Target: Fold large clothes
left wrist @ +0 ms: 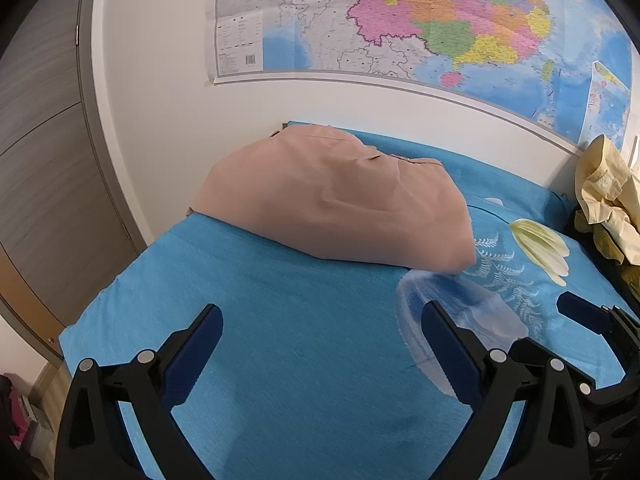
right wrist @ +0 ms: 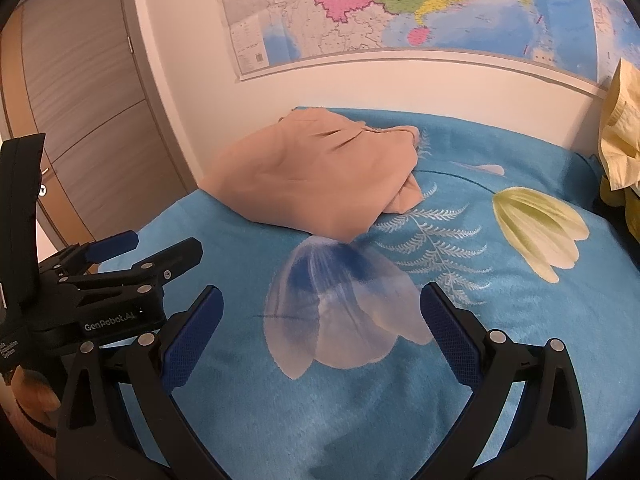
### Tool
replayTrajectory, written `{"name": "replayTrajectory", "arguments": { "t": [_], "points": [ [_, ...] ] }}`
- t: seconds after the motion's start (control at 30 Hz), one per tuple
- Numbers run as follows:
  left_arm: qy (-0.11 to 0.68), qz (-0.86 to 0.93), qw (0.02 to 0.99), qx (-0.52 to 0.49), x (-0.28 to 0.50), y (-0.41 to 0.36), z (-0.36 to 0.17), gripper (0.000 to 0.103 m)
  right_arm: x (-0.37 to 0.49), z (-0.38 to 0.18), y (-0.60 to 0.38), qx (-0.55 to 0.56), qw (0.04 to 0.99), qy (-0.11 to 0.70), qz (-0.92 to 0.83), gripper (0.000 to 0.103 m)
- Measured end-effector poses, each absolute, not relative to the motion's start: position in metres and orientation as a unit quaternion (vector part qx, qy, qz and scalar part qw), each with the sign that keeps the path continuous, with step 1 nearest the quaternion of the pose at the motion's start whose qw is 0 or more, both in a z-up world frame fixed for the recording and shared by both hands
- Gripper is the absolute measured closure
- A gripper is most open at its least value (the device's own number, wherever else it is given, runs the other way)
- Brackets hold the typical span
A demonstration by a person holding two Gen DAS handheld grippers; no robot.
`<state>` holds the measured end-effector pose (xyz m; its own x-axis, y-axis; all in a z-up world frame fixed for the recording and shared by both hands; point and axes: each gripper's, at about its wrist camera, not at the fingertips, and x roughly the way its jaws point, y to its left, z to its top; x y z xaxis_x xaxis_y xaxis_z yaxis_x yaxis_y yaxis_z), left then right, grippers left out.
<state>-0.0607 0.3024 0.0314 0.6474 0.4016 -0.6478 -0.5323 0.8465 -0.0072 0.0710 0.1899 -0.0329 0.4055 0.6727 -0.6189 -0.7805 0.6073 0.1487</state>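
Tan garment [left wrist: 332, 200] lies folded near blanket's [left wrist: 280, 360] far edge; both grippers' fingers [left wrist: 196, 344] spread, empty.

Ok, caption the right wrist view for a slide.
Both open grippers, right and left, hover over the blue blanket, folded tan garment beyond.

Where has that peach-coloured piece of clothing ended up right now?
The folded peach-coloured garment lies at the far left of the blue floral blanket, near the wall under the colourful map; both open hand-held grippers are short of it, not touching.
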Motion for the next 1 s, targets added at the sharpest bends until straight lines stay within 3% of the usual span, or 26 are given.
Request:
{"name": "replayTrajectory", "arguments": {
  "t": [1.0],
  "points": [
    [0.33,0.257,0.903,-0.099,-0.0612,0.2995,0.0313,0.007,0.0672,-0.0332,0.1899,-0.081,0.835,0.33,0.433,0.006]
  ]
}}
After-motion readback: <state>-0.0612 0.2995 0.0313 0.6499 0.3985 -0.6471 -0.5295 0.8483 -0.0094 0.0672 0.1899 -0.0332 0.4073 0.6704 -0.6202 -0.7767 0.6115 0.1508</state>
